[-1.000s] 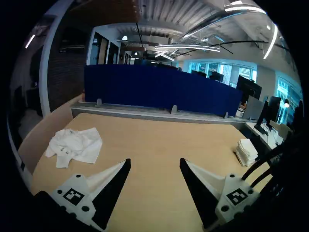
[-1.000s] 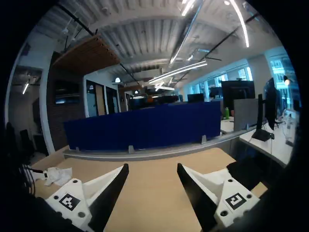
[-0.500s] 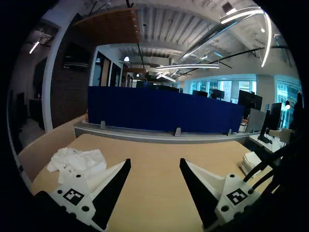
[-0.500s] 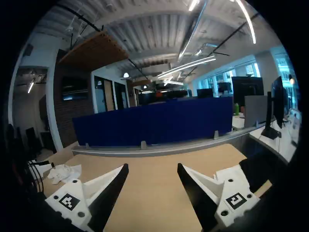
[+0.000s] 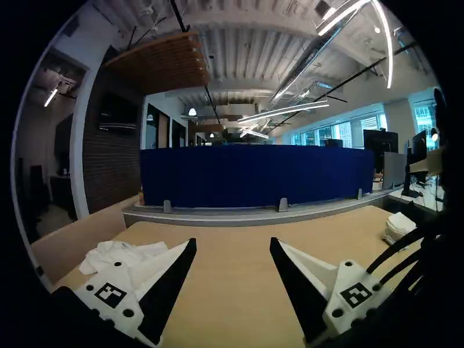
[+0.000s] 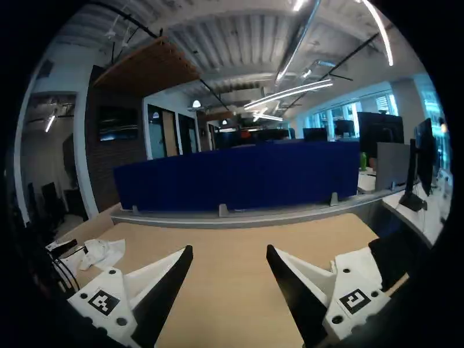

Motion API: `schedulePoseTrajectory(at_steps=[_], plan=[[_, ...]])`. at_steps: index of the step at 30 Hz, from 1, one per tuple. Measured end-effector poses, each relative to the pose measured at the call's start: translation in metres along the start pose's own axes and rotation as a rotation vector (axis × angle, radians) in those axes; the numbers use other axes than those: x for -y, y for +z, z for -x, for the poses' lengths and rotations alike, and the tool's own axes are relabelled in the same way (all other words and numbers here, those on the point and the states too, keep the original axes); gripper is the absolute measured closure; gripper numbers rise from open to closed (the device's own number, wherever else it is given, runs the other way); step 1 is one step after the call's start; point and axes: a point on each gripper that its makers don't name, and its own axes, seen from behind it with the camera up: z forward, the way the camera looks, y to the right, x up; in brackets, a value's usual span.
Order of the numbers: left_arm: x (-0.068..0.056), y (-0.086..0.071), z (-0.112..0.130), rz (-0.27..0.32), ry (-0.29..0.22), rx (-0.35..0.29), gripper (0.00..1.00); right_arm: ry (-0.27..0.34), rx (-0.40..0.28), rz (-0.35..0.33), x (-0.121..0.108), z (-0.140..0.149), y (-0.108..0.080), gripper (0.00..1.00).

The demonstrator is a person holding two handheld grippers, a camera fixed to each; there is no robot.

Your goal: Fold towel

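Note:
A crumpled white towel (image 5: 119,253) lies on the wooden table (image 5: 232,255) at the left, just beyond my left finger in the left gripper view. My left gripper (image 5: 232,261) stands open above the table with nothing between its fingers. In the right gripper view the same towel (image 6: 104,253) lies far off at the left edge of the table (image 6: 232,243). My right gripper (image 6: 229,267) is open too and holds nothing. Both cameras look almost level across the table.
A stack of folded white towels (image 5: 400,225) sits at the table's right edge. A blue partition (image 5: 255,174) on a grey rail closes off the far side. Desks with monitors (image 6: 423,156) stand to the right. Black cables (image 5: 400,255) hang at the lower right.
Both grippers have tilted upward, so the table has dropped lower in both views and more ceiling shows. The towel and the stack have not moved on the table.

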Motion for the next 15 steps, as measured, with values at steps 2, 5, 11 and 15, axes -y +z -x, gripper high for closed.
schedulePoseTrajectory(at_steps=[2,5,11,15], plan=[[0.006,0.000,0.008,-0.007,0.009,-0.015,0.06,-0.014,-0.004,0.005,0.000,0.002,0.003,0.02],[0.012,0.002,0.022,-0.014,0.011,-0.035,0.06,-0.025,-0.011,0.011,0.000,0.007,0.007,0.01],[0.023,0.004,0.048,-0.030,0.008,-0.073,0.06,-0.040,-0.017,0.004,0.007,0.020,0.013,0.01],[0.026,0.006,0.064,-0.035,0.002,-0.081,0.06,-0.055,-0.016,0.000,0.014,0.030,0.018,0.01]])
